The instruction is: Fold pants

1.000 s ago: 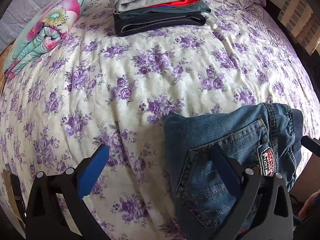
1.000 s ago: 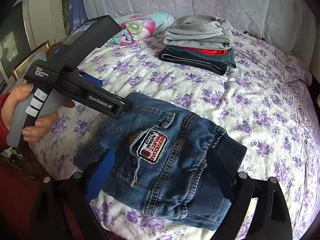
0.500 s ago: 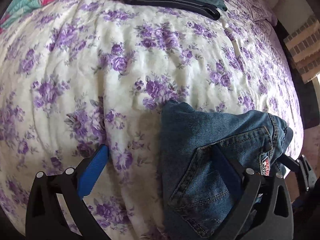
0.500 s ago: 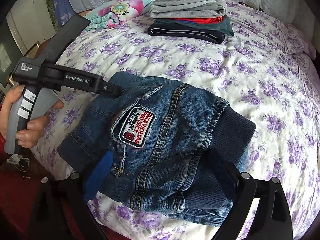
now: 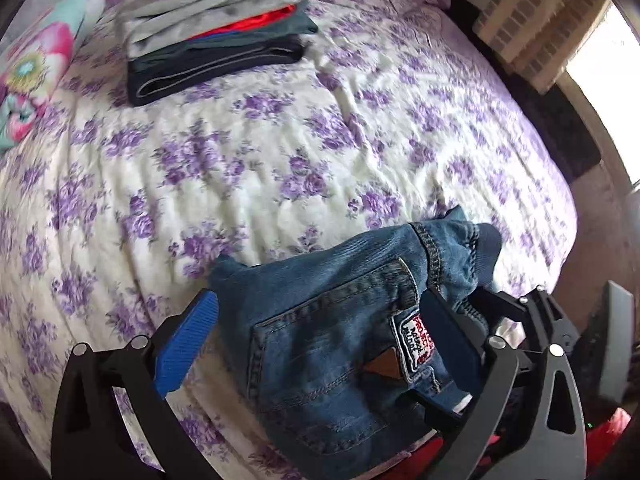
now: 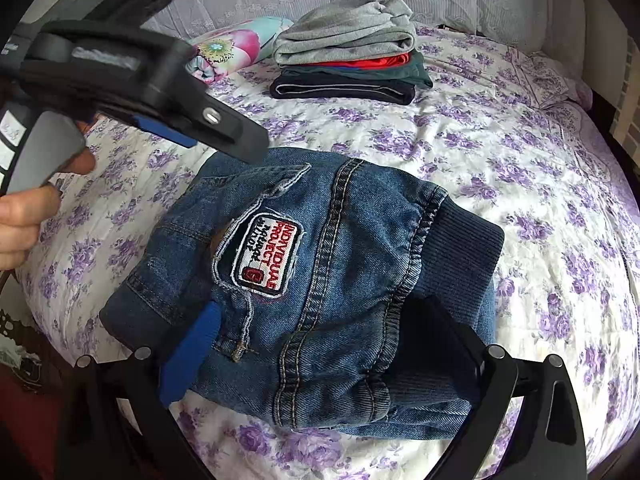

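At near edge of floral bedspread [image 6: 520, 168]: folded denim pants [image 6: 320, 280], patch side up, lying flat. Right gripper [image 6: 316, 344]: fingers spread wide, straddling waistband end of pants, nothing clamped. Left gripper [image 5: 320, 344]: fingers likewise released, positioned above the pants' pocket area; in right wrist view, raised above far left corner. At far side: stack of folded clothes [image 6: 348, 56], beside floral pillow [image 6: 232, 48].

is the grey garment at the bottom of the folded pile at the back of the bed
No, the grey garment lies on top of the pile, above red and dark ones.
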A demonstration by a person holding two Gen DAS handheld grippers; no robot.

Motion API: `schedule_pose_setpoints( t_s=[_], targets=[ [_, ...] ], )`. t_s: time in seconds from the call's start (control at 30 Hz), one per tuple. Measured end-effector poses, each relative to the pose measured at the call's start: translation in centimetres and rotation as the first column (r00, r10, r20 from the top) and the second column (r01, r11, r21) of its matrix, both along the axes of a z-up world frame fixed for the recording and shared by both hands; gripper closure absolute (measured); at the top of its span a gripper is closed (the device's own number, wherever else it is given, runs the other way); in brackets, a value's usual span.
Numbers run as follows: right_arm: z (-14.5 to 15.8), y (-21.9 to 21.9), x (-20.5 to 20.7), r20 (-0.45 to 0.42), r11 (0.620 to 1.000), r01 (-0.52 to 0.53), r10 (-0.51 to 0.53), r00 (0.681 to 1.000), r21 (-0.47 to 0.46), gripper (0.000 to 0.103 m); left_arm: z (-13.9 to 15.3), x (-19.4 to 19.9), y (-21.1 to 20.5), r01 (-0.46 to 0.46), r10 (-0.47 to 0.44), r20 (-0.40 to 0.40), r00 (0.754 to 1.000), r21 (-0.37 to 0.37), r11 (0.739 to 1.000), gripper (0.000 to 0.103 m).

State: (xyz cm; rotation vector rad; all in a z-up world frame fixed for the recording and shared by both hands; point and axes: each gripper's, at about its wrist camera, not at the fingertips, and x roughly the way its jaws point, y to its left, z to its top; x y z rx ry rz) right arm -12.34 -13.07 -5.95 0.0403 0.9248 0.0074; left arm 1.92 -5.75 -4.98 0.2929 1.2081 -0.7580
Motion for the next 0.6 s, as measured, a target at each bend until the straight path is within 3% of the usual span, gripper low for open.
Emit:
schedule_pose_setpoints(
  t_s=[0.13,0.27,0.33,0.43,0.53,0.6],
  targets=[
    [-0.2,-1.0,-0.5,0.036,0.994,-0.106,0.105,0.994,0.033,0.003,-3.2,-0.7,-4.2,0.0,-0.028,0.131,0.991,0.208,0.978,0.004],
    [-0.2,-1.8,-0.6,0.048,0.973,-0.228,0.226,0.973,0.029,0.003,-3.6,-0.8,-4.8,-0.096,0.055,0.172,0.984,0.241,0.966,0.004],
    [-0.4,-2.0,-1.1,0.069,0.959,-0.282,0.28,0.957,0.02,0.003,-3.3,-0.8,-4.6,-0.097,0.059,0.158,0.986,0.245,0.965,0.004],
    [-0.4,-2.3,-1.5,0.082,0.94,-0.341,0.339,0.937,0.008,0.003,-1.6,-0.8,-3.6,-0.153,0.134,0.102,0.986,0.201,0.968,0.004],
    [-0.3,-2.6,-1.8,0.091,0.924,-0.383,0.381,0.92,0.008,0.003,1.4,-2.4,-2.4,-0.177,0.162,0.137,0.977,0.102,0.979,0.004],
    [-0.2,-2.8,-1.8,0.099,0.917,-0.399,0.395,0.913,0.017,0.003,1.9,-3.4,-2.5,-0.16,0.142,0.162,0.976,0.105,0.981,0.004]
  ],
)
